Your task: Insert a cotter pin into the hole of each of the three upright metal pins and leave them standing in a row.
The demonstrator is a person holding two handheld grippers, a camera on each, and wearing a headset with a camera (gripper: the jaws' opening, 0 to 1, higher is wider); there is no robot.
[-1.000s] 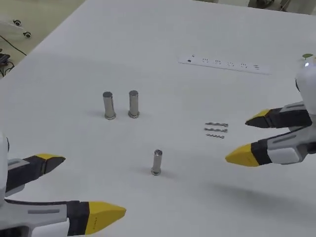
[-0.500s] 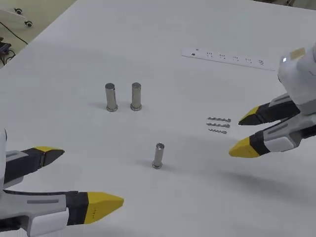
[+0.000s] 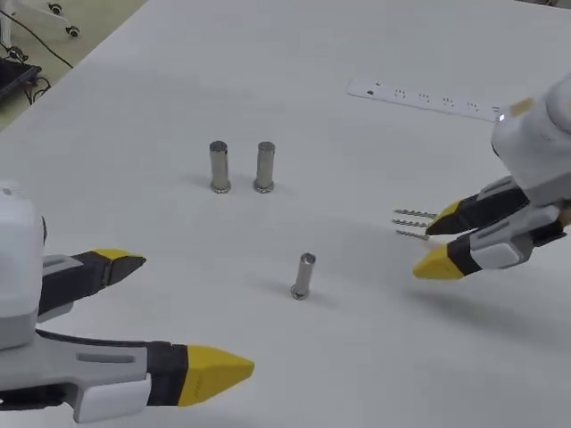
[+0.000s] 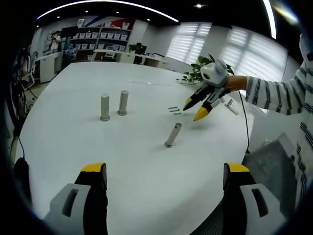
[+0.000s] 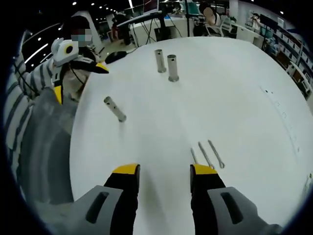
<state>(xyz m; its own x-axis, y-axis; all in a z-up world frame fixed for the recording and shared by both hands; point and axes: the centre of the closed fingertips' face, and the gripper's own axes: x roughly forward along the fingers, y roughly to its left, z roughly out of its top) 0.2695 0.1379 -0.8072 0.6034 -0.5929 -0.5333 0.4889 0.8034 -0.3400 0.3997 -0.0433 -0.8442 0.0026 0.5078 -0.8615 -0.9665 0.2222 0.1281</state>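
Three steel pins stand upright on the white table: two side by side at the back [image 3: 219,166] [image 3: 265,166], one alone nearer me [image 3: 304,275]. Three thin cotter pins [image 3: 410,222] lie flat to the right, partly covered by my right gripper [image 3: 427,250], which hovers open just over them. In the right gripper view the cotter pins [image 5: 208,154] lie just ahead of the right jaw, with the lone pin [image 5: 115,108] to the left. My left gripper [image 3: 196,313] is open and empty at the near left, well short of the lone pin [image 4: 172,135].
A white power strip [image 3: 424,99] lies at the far right of the table. The table edge and floor cables are at the upper left. A person's striped sleeve [image 4: 274,95] holds the right gripper [image 4: 191,112].
My right gripper has come down and left until its tips overlap the cotter pins. The head camera has shifted, so the pins sit further right in the picture. Left gripper stays open.
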